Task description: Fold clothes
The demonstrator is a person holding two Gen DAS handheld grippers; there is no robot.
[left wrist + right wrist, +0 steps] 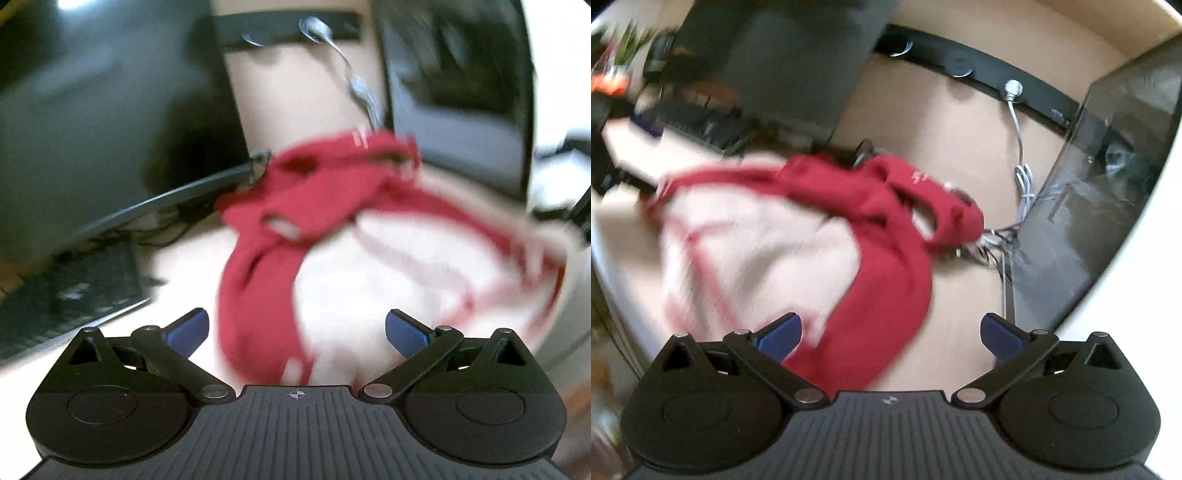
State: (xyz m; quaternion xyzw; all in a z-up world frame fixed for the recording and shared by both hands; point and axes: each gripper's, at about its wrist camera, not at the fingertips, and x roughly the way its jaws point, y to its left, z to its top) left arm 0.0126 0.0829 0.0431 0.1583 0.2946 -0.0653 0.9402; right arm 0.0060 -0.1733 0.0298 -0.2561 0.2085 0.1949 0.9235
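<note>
A red and white garment lies crumpled on the pale desk, blurred by motion. In the left wrist view its red part runs down between my fingers and its white part spreads right. My left gripper hangs open just above it, blue pads wide apart, holding nothing. In the right wrist view the same garment fills the left and centre, white body left, red sleeve and collar right. My right gripper is open too, its left pad over the red edge, its right pad over bare desk.
A dark monitor and keyboard stand left of the garment. A dark computer case sits at the right, with a white cable and tangled wires beside it. A black rail runs along the back wall.
</note>
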